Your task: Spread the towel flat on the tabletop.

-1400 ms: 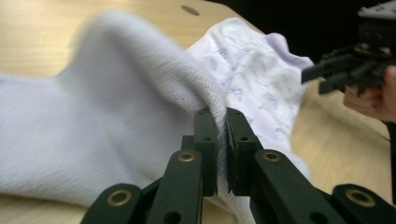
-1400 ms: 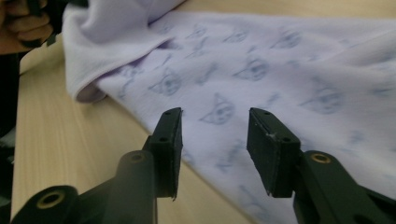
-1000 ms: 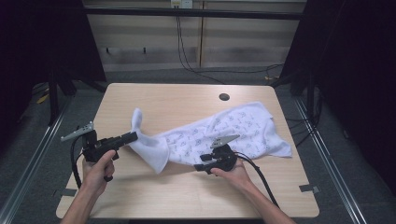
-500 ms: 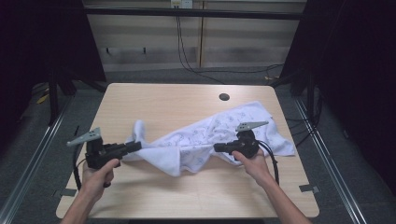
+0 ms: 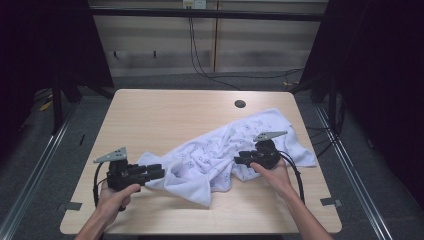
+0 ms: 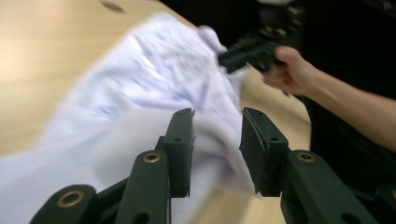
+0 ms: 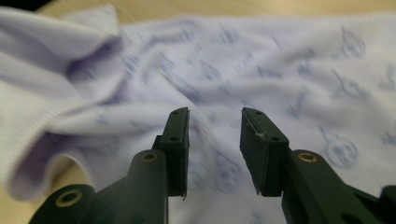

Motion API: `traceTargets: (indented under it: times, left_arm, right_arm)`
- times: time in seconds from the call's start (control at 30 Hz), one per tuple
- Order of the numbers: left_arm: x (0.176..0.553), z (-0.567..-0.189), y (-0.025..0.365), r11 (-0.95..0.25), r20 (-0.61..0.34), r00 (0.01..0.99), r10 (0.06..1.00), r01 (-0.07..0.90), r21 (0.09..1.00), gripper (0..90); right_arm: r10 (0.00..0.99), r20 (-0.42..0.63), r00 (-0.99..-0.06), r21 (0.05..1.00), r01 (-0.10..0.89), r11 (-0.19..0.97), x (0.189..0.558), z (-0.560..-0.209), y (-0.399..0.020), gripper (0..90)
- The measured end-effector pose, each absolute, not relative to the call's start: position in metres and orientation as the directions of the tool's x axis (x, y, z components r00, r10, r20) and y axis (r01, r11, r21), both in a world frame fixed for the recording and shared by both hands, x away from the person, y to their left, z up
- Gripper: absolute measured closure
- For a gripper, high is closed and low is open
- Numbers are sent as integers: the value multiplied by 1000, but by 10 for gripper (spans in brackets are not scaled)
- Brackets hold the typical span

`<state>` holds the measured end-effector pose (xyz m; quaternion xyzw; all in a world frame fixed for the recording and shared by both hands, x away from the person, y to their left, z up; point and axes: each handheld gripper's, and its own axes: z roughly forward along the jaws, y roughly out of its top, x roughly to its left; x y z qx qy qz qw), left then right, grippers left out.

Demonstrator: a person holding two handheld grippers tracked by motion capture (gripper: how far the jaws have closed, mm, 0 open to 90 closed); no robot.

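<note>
- the towel [image 5: 220, 150] is the thing being worked on here; it lies rumpled across the near right part of the table [image 5: 165, 115], running from the left gripper [image 5: 155, 172] up toward the table's far right corner; pale cloth with a small blue print, folds bunched along its middle
- the little dark hole [image 5: 240, 104] in the tabletop sits just beyond the towel's far edge, not covered by it
- left gripper sits at the towel's near left end, lying about level and pointing along the cloth; its jaws have just been opening and in the left gripper view they stand apart with a clear gap; the towel [image 6: 140, 107] lies right behind and below the jaws; looks released to me, nothing pinched
- right gripper [image 5: 240, 159] is on top of the towel toward its right half, hand [image 5: 272, 172] trailing off the towel's near edge; its jaws have just been opening too, and the right gripper view shows them parted over flat printed cloth [image 7: 280, 70] with no fold between the pads; so also let go
- my guess on why it looks like this: the two grippers sit at opposite ends of the towel because they're stretching it out to flatten it; both loosen so they can re-grab somewhere better
- towel is nowhere near flat yet, the near left end is doubled under itself
</note>
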<state>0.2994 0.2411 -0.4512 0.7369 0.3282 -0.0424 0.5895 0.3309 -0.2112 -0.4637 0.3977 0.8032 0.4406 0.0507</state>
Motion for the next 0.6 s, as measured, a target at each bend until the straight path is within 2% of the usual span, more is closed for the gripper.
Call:
traceTargets:
  times: [0.07,0.13,0.17,0.2,0.23,0.27,0.33,0.4,0.5,0.6]
  left_arm:
    - [314,-457,249,-139,-385,754,532,526,839,705]
    - [318,-462,249,-149,-387,747,540,538,830,777]
    - [326,-477,246,-209,-379,735,562,569,795,813]
    - [326,-477,246,-209,-379,735,562,569,795,841]
    - [329,-493,240,-299,-355,735,577,595,746,865]
    - [329,-493,240,-299,-355,735,577,595,746,878]
    - [327,-504,235,-382,-338,747,572,608,696,892]
    - [325,-506,234,-390,-340,745,573,614,686,893]
    - [310,-503,234,-420,-330,759,561,605,676,895]
    - [299,-503,235,-423,-352,759,547,614,667,895]
  right_arm:
    - [642,267,-719,774,557,302,325,-455,-193,634]
    - [618,269,-739,773,549,320,323,-455,-180,636]
    - [569,286,-771,771,538,340,321,-458,-159,649]
    - [548,295,-783,771,534,347,322,-460,-151,653]
    - [530,300,-793,764,533,365,322,-462,-138,657]
    - [530,300,-793,764,533,365,322,-462,-138,657]
    - [491,316,-812,750,530,395,328,-472,-114,673]
    - [488,316,-813,740,533,409,331,-477,-106,671]
    - [498,295,-815,697,540,472,335,-498,-85,617]
    - [484,289,-826,703,526,478,331,-505,-80,583]
